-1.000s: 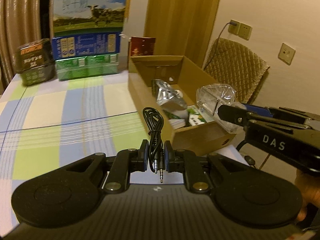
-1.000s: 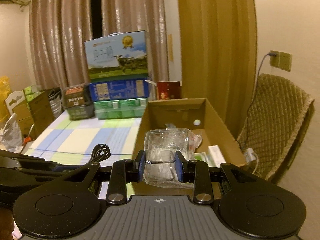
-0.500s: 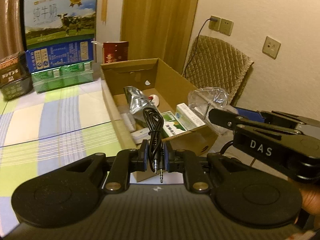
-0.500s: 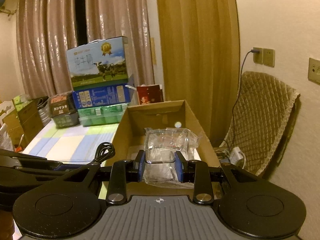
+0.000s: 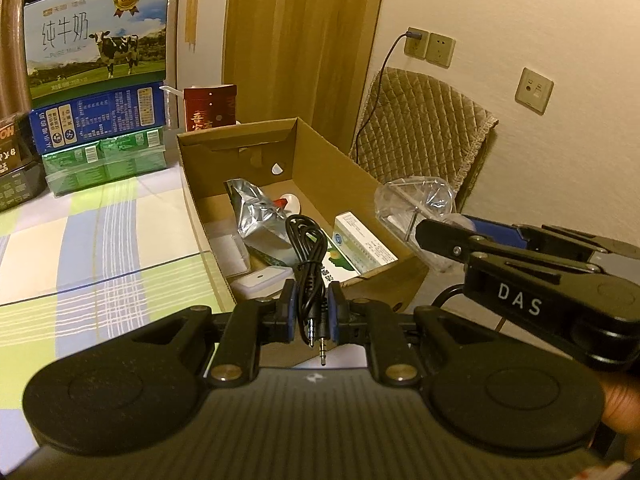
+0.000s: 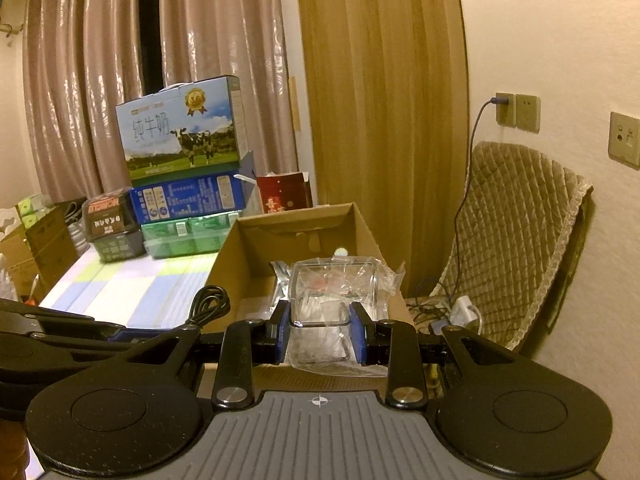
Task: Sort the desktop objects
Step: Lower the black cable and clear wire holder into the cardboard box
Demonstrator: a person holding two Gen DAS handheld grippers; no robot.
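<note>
My left gripper [image 5: 313,309] is shut on a coiled black audio cable [image 5: 307,244], whose jack plugs hang down between the pads. It hovers over the near end of an open cardboard box [image 5: 320,148] that holds a silver foil pouch [image 5: 256,208], a white-and-green carton [image 5: 362,242] and other small items. My right gripper [image 6: 320,330] is shut on a clear plastic container [image 6: 334,288] wrapped in crinkled film, held above the box's [image 6: 248,248] near right corner. In the left wrist view the right gripper [image 5: 448,232] and the container [image 5: 416,204] appear at right.
Stacked milk cartons [image 5: 96,80] and a dark tin [image 5: 16,168] stand at the back of the checked tablecloth [image 5: 100,240]. A red packet [image 5: 210,108] sits behind the box. A quilted chair [image 6: 516,240] and a wall socket with a cable [image 6: 504,110] are at right.
Both grippers have shifted rightward toward the box with their loads. The cable now hangs over the box's contents instead of over the tablecloth beside it. Neither grip has altered.
</note>
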